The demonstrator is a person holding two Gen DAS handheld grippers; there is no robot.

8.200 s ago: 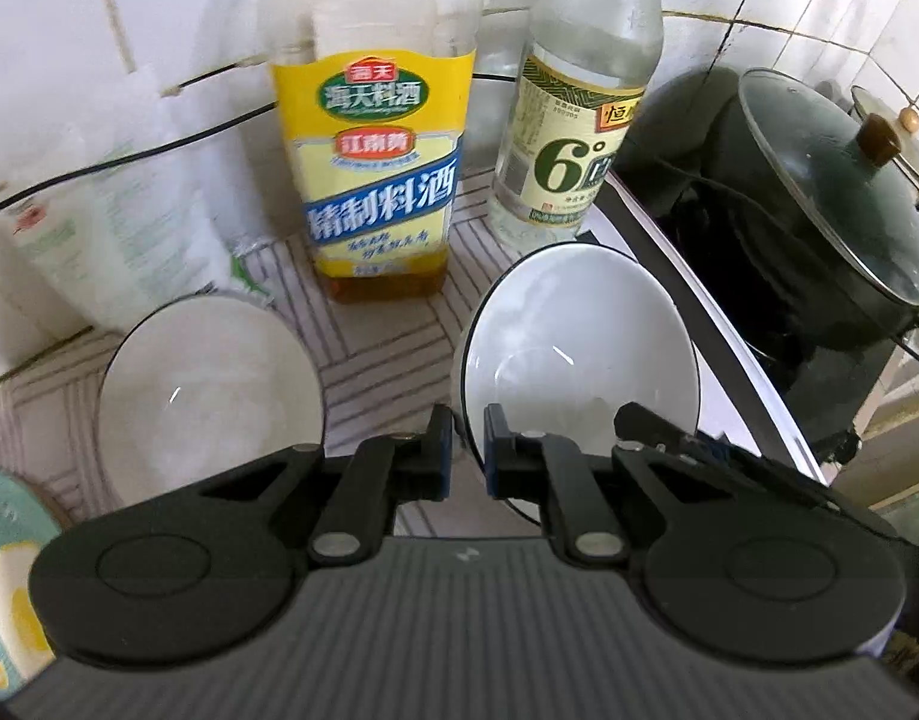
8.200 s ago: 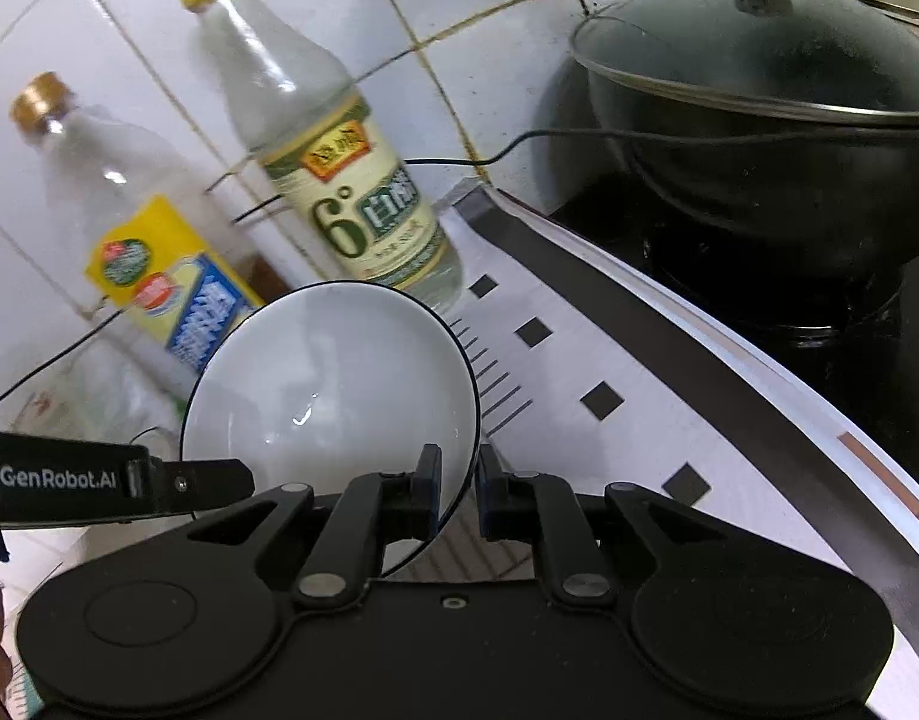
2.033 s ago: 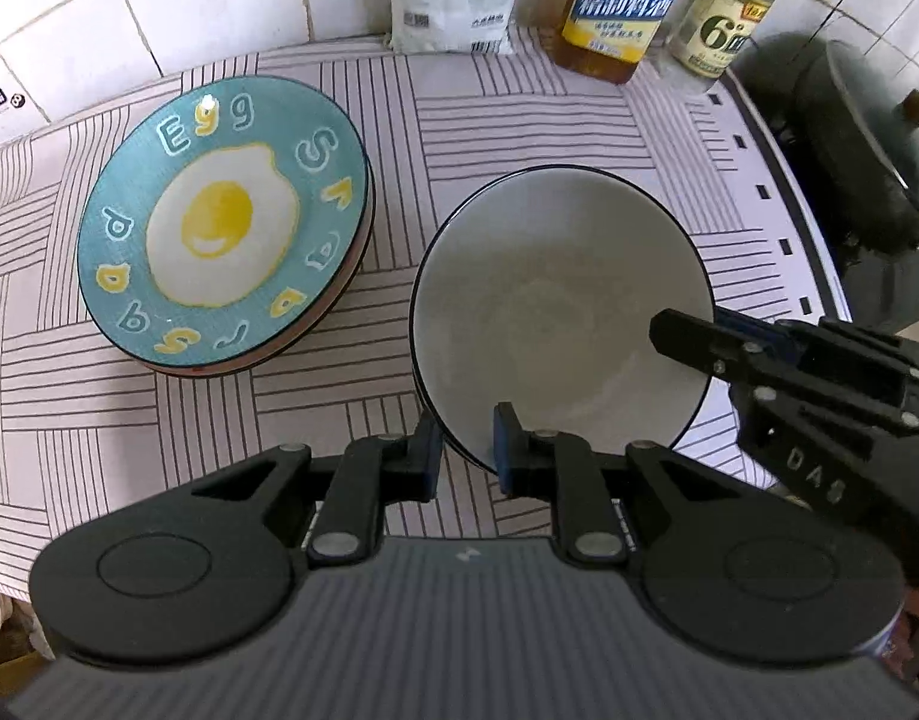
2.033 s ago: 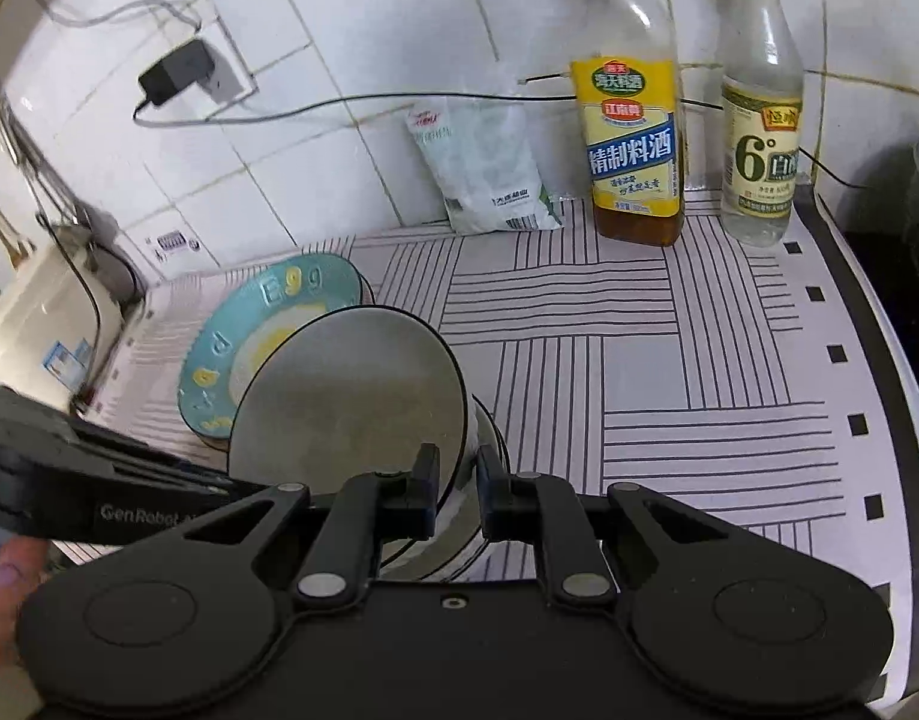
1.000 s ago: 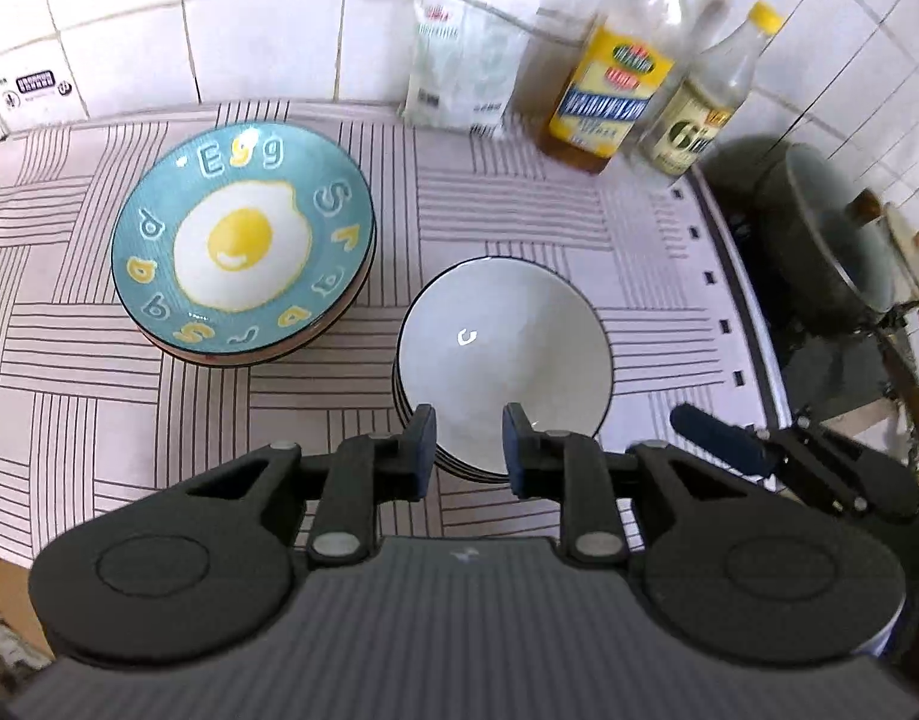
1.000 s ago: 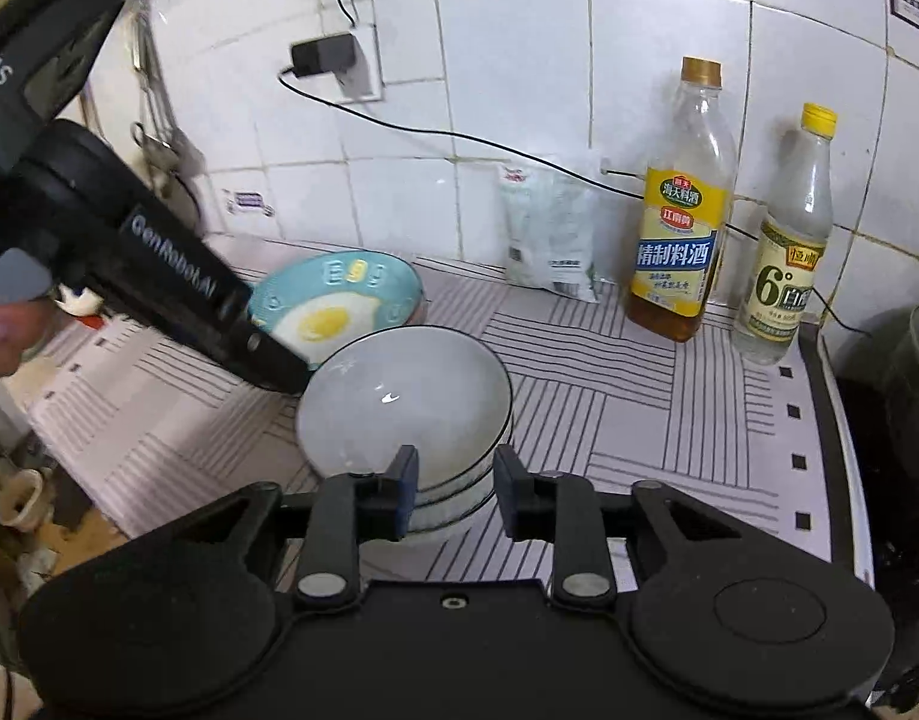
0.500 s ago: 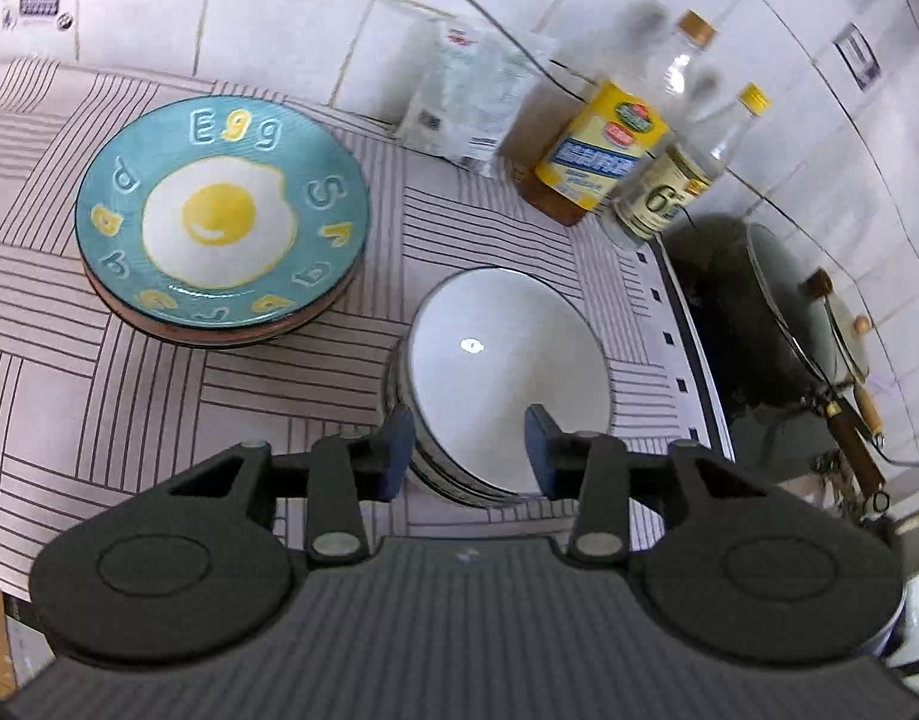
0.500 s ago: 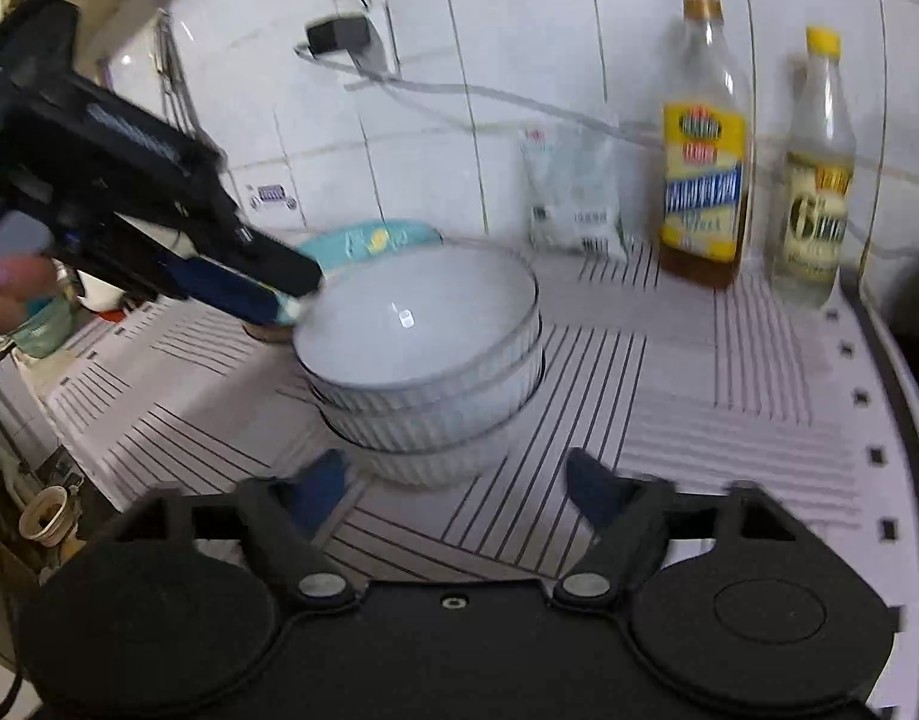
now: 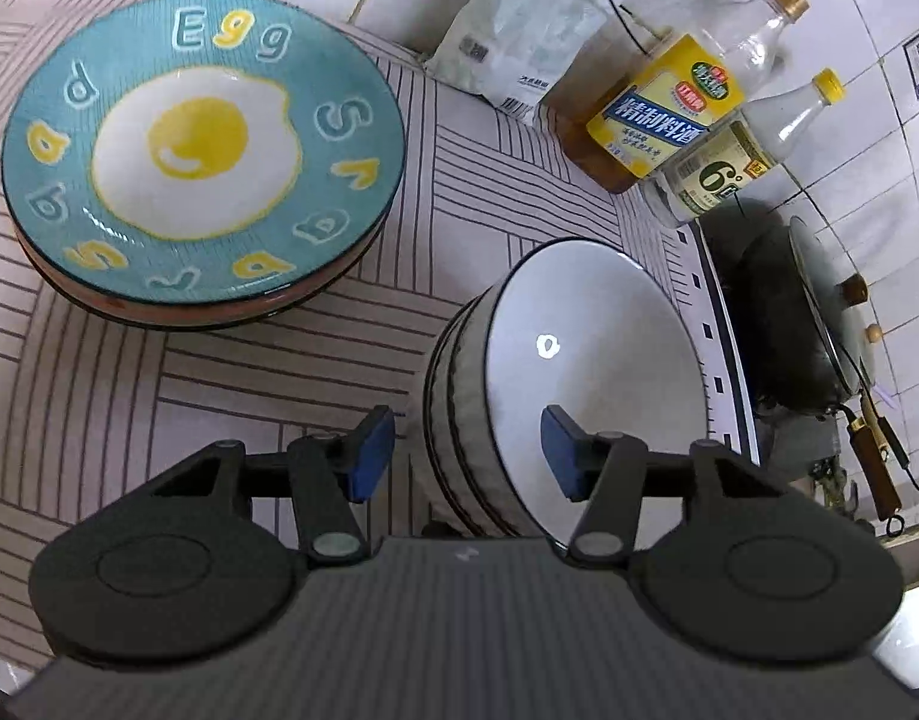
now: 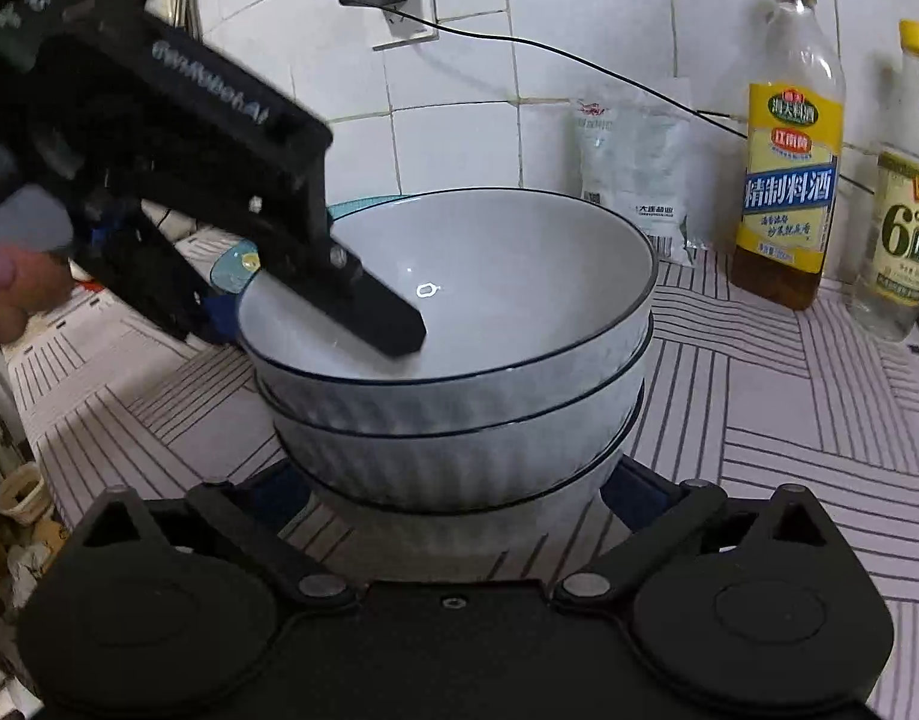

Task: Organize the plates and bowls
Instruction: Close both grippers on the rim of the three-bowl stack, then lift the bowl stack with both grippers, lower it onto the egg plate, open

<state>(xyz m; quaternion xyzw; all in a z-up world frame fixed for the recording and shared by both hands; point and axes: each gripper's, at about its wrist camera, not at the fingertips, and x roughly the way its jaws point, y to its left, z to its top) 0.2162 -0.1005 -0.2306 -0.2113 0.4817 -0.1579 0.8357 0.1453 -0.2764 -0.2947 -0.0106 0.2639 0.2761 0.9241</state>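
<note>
The egg-print plates sit stacked at the left of the striped worktop. Just right of them stands the stack of white bowls. The left tongs gape wide astride its rim, one finger inside; the right tongs spread wide around its base, holding nothing

Glossy ribbed ceramic bowls, glazed plate, matt black plastic gripper

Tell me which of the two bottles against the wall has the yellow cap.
The smaller clear bottle with the pale "6°" label, nearest the black pot. The taller bottle with the yellow and blue label beside it has a gold-brown cap instead.
</note>
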